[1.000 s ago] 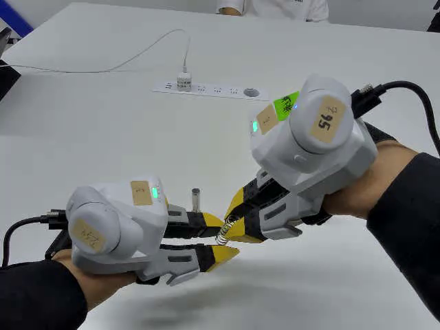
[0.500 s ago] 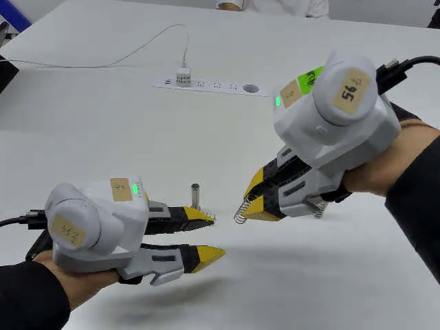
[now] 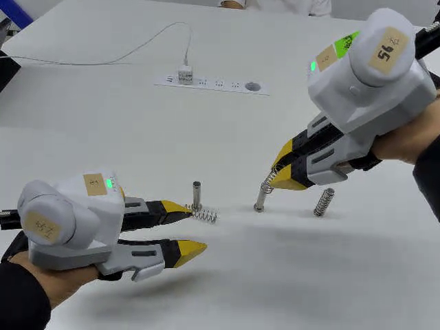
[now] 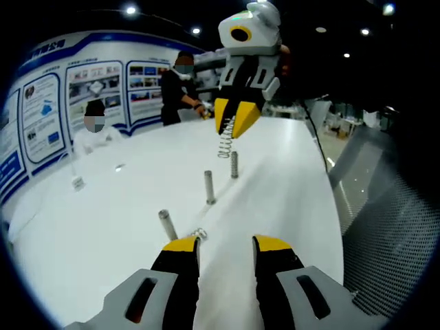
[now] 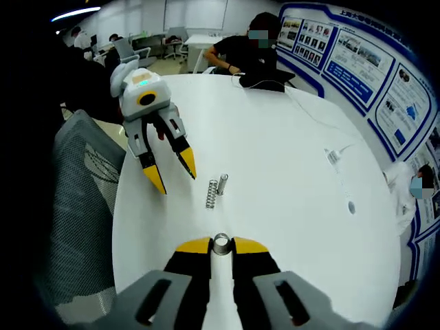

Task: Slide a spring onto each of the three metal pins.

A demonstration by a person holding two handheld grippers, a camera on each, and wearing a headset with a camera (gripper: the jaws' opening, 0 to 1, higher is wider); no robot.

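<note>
1. Since a second ago your two hand-held grippers have drawn apart. Their tips nearly met around a spring then, and now they stand well apart over the white surface.
2. Your right hand-held gripper has its jaws closed on a spring. In the right gripper view that spring shows end-on as a ring pinched between the yellow tips.
3. The held spring hangs at the top of the middle pin. I cannot tell whether it touches the pin. In the left gripper view it dangles below the right hand-held gripper.
4. Your left hand-held gripper has its jaws parted and holds nothing. Its own view shows a clear gap between the tips.
5. A loose spring lies flat on the surface, just beside the foot of the bare left pin and near your left upper tip.
6. A third spring stands slightly tilted to the right of the middle pin. I cannot tell whether a pin sits inside it.
7. A power strip lies further back on the surface.
</note>
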